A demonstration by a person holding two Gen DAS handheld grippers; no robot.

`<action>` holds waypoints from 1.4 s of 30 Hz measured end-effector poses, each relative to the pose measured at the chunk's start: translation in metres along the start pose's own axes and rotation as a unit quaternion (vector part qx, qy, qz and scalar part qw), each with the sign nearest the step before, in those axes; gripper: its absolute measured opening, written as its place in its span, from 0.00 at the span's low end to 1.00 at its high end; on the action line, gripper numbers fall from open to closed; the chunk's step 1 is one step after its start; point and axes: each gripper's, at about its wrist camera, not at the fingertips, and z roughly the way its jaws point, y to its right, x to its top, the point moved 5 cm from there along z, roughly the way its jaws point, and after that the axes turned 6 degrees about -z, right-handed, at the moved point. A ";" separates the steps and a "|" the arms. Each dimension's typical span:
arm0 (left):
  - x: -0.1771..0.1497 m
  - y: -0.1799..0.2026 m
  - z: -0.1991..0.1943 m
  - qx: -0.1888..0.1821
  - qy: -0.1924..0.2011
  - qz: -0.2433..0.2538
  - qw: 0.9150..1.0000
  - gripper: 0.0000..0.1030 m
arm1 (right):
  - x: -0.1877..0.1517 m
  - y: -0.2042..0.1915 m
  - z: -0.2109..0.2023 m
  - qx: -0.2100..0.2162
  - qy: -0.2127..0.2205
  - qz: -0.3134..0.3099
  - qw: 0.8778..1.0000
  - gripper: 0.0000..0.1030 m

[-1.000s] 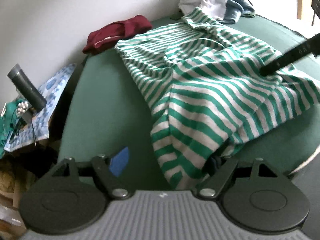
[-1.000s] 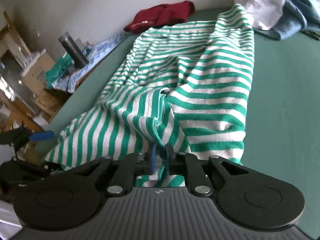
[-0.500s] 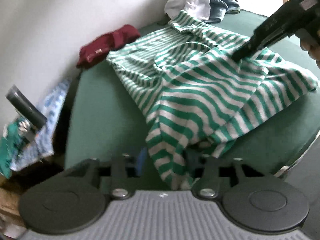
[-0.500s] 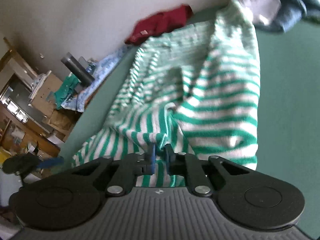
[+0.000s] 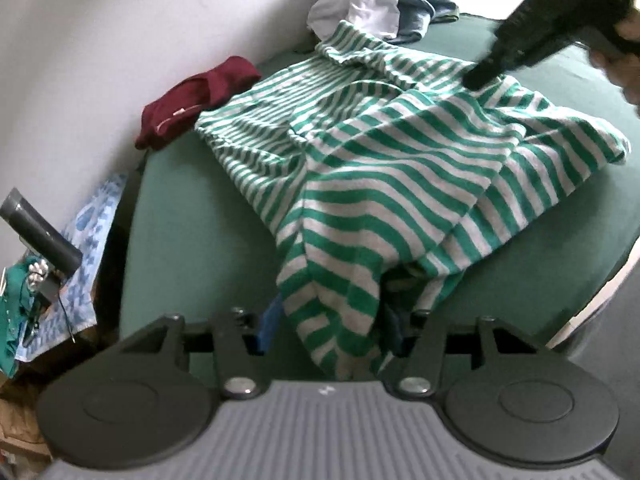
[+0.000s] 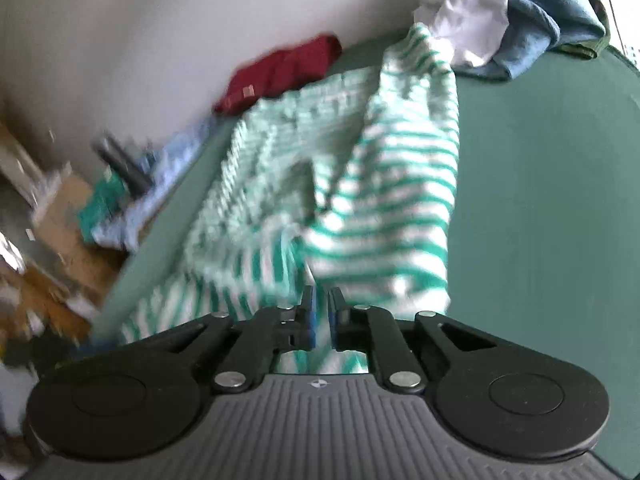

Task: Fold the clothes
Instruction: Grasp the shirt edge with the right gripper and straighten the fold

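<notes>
Your green-and-white striped knit garment (image 5: 384,168) lies spread and rumpled across the dark green worktop (image 5: 188,216), with one corner drawn toward each tool. Your left gripper (image 5: 328,328) has its jaws set wide, with a bunched striped fold hanging between them; you cannot tell from this view whether the blue pads press the cloth. Your right gripper (image 6: 320,314) has its jaws nearly closed and clamped on a fold of the same garment. Only the left wrist view shows your right tool from outside, its black tip resting on the far side of the cloth. The right wrist view is motion-blurred. Both views show a crumpled maroon garment (image 5: 200,100) near the wall and a white and blue clothing pile (image 6: 508,20) beyond the stripes.
</notes>
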 end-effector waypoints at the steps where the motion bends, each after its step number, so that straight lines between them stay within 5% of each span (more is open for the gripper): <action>1: 0.002 -0.001 0.000 0.003 0.002 0.001 1.000 0.55 | 0.007 0.001 0.004 0.006 0.017 0.013 1.000 0.18; 4: 0.007 -0.003 0.000 0.011 0.008 0.006 1.000 0.56 | 0.024 -0.003 0.031 0.019 0.034 0.021 0.999 0.32; 8: 0.007 -0.003 0.000 0.018 0.012 0.006 1.000 0.60 | 0.029 -0.009 0.070 -0.006 -0.001 -0.022 1.000 0.31; 10: 0.007 -0.003 0.000 0.021 0.013 0.006 1.000 0.60 | 0.029 -0.011 0.070 0.004 -0.002 -0.022 1.000 0.13; 12: 0.009 -0.004 -0.001 0.024 0.018 0.000 1.000 0.60 | 0.031 -0.015 0.063 0.014 0.012 -0.028 0.999 0.07; 18: 0.019 -0.003 -0.003 0.007 0.045 -0.009 0.999 0.59 | 0.044 -0.009 0.013 0.000 0.091 -0.023 0.996 0.07; 23: 0.015 0.006 0.011 0.003 0.034 0.023 0.999 0.55 | 0.029 -0.002 0.005 0.004 0.064 -0.006 0.998 0.07; 26: 0.014 0.004 0.012 0.006 0.031 0.028 0.999 0.61 | 0.020 -0.001 -0.001 0.015 0.043 0.002 0.999 0.20; 27: 0.014 0.002 0.013 0.009 0.029 0.025 0.999 0.62 | 0.016 -0.001 -0.003 0.018 0.037 0.005 0.999 0.38; 28: 0.014 0.000 0.013 0.012 0.028 0.022 0.999 0.62 | 0.013 -0.001 -0.005 0.022 0.030 0.008 0.999 0.45; 36: 0.015 -0.001 0.018 0.023 0.019 0.022 0.999 0.63 | -0.024 -0.013 -0.008 0.039 -0.047 -0.008 0.998 0.38; 38: 0.016 0.000 0.019 0.023 0.019 0.028 0.999 0.63 | -0.030 -0.016 0.000 0.039 -0.055 -0.008 0.998 0.27; 39: 0.018 0.001 0.019 0.023 0.020 0.030 0.999 0.63 | -0.030 -0.017 0.002 0.036 -0.056 -0.014 0.998 0.14; 42: 0.021 0.000 0.016 0.022 0.023 0.032 0.999 0.64 | -0.025 -0.023 -0.003 0.031 -0.042 -0.039 0.998 0.09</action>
